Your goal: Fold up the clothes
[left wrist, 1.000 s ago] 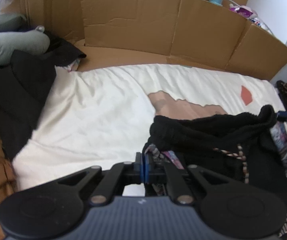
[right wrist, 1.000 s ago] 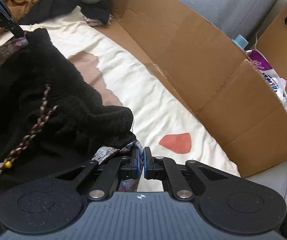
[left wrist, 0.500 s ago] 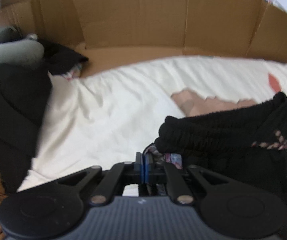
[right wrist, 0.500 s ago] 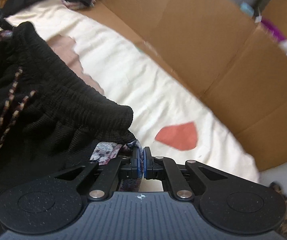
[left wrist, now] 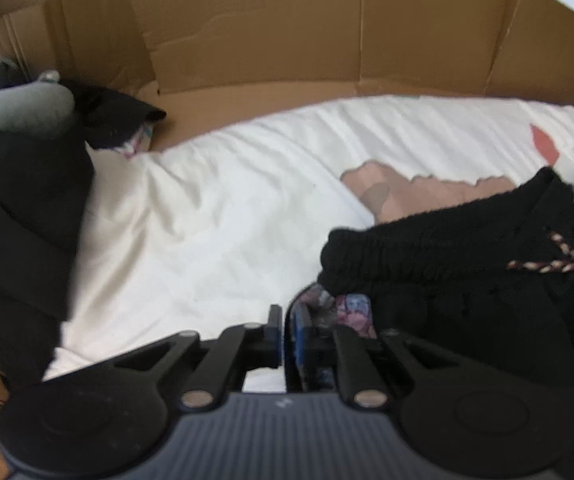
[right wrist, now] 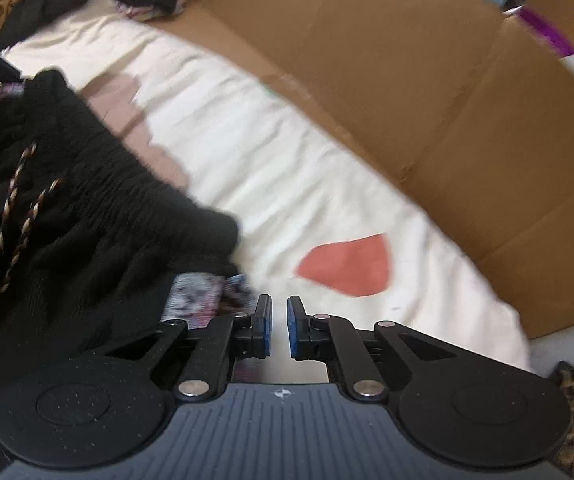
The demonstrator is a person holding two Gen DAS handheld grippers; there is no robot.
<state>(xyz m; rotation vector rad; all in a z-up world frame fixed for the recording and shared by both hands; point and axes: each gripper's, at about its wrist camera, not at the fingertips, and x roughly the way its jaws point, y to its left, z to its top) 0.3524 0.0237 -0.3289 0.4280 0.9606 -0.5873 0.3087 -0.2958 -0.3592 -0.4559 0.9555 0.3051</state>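
Cardboard panels (left wrist: 327,32) wall off the far side of a bed covered w/ a cream sheet (left wrist: 215,216), and both grippers work at its near edge. Left gripper (left wrist: 285,332): the two blue-padded fingers (left wrist: 299,332) are nearly together w/ only a thin slit between; patterned lining of the black pants (left wrist: 467,264) bunches right against the inner finger, but can't tell if cloth is actually pinched in the slit, since that spot is dark and cut off by the finger. Right gripper (right wrist: 279,330): fingers parted w/ a clear gap, bare sheet showing through, gripping nothing; the pants' (right wrist: 87,216) patterned lining lies just beside its left finger, apart from the pads. Pants lie gathered on the sheet's near side, waistband ruffled, braided drawstring (right wrist: 11,220) across it. Right view is motion-blurred. Only the left view shows the dark clothes pile (left wrist: 31,208) and a grey sleeve-like shape at far left; only the right view shows the red patch (right wrist: 347,266) in full.
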